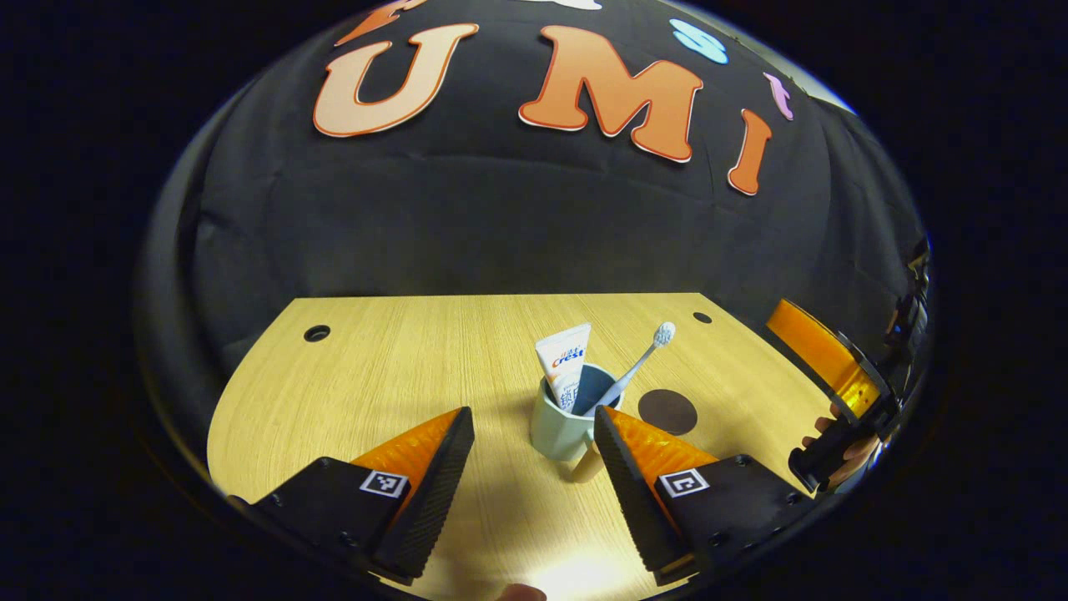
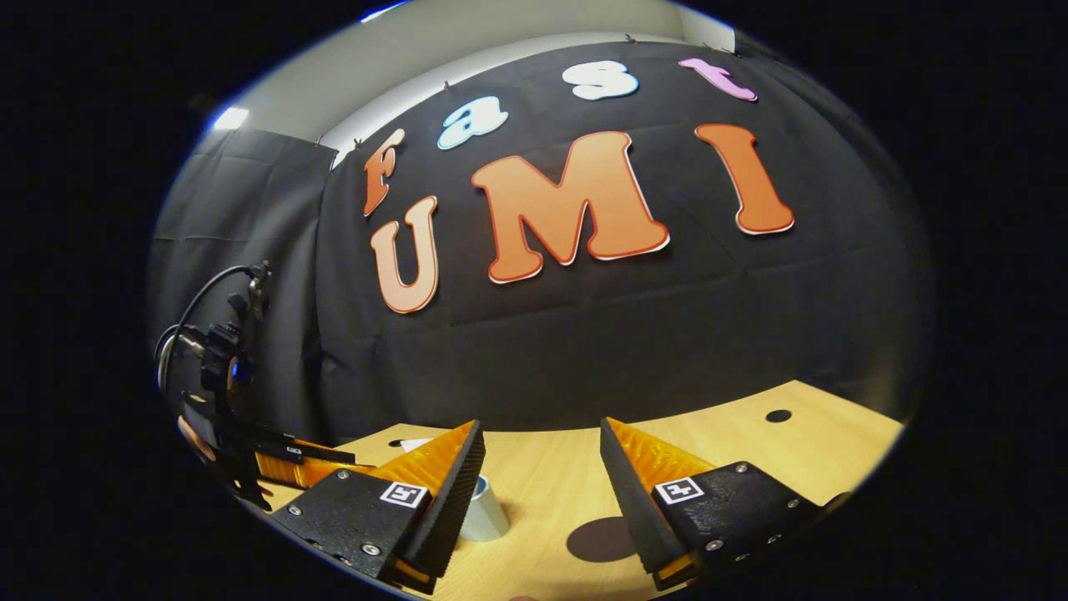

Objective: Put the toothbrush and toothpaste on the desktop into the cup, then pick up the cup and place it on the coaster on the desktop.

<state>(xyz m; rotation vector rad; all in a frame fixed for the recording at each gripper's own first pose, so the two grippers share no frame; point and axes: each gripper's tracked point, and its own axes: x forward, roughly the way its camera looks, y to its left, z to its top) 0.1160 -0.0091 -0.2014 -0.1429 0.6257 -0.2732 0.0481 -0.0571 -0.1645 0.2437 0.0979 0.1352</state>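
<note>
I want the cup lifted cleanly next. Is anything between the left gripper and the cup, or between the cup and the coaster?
Nothing visible. The left gripper faces the cup across bare table; the coaster lies just beside it.

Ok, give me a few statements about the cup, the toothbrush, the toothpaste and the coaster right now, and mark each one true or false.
1. The toothpaste stands in the cup. True.
2. The toothbrush lies flat on the table. False: it leans in the cup, bristle head up.
3. The cup already sits on the coaster. False: the dark round coaster lies bare beside the cup.
4. The left hand-held gripper is open, with the cup just beyond its fingers. True.
5. The right hand-held gripper is shut on the cup. False: its fingers stand apart with nothing between them.
</note>
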